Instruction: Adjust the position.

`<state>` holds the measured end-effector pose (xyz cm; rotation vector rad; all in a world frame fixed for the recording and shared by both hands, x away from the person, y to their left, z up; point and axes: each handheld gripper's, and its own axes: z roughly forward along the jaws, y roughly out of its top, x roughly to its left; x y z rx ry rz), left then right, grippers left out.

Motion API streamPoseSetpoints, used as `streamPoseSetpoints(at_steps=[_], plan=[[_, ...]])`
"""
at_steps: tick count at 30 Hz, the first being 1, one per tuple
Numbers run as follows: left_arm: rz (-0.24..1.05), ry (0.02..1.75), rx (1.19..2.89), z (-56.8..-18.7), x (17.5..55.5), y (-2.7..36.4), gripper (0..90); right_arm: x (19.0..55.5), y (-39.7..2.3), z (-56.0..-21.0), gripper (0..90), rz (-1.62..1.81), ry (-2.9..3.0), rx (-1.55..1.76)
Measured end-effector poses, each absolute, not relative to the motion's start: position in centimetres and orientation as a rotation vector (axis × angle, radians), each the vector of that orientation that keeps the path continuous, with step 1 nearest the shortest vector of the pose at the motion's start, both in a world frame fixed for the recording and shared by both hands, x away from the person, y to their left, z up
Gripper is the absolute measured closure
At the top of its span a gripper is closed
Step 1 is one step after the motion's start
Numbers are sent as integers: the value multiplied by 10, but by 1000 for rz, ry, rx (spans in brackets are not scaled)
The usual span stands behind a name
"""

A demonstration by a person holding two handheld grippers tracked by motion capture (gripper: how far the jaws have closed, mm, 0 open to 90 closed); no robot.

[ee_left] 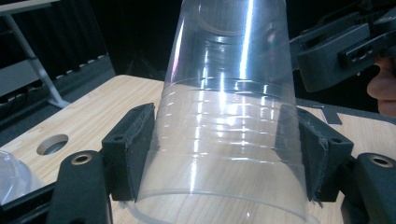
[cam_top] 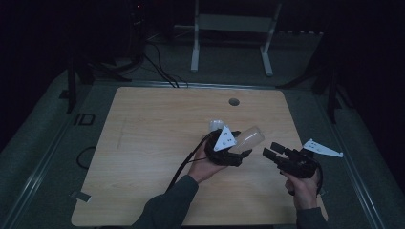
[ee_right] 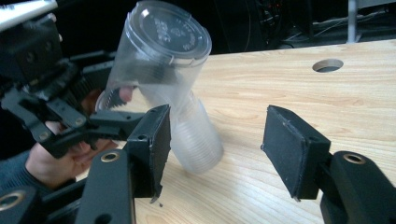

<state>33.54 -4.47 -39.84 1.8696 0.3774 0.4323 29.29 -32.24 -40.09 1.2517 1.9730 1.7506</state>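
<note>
A clear plastic cup [cam_top: 250,138] is held tilted above the wooden table [cam_top: 153,143], its closed base [ee_right: 170,30] turned toward my right gripper. My left gripper [ee_left: 224,154] is shut on it, and both pads [ee_left: 133,149] press on the cup's wall near the open rim. In the high view the left gripper [cam_top: 241,151] sits at the table's middle. My right gripper [cam_top: 270,150] hovers just right of the cup, and its jaws [ee_right: 215,149] are open with nothing between them. A stack of clear cups [ee_right: 198,140] rests on the table beyond the held cup, and it also shows beside the left gripper [cam_top: 216,125].
A round hole [cam_top: 233,101] pierces the table near its far edge. A white metal frame [cam_top: 229,24] stands on the floor behind the table. Cables [cam_top: 157,67] trail across the floor at the back left. The surroundings are dark.
</note>
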Motion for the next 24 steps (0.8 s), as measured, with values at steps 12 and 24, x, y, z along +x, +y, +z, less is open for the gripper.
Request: streamPoseSetpoints(at_steps=[12,24], plan=[[411,365,1881,-395,335,-36,295,297,-319,-391,422,1678,2069,1160],[389,352,1893,-395,333,-29,295,298,-311,-378,423,1557,2191,1016]])
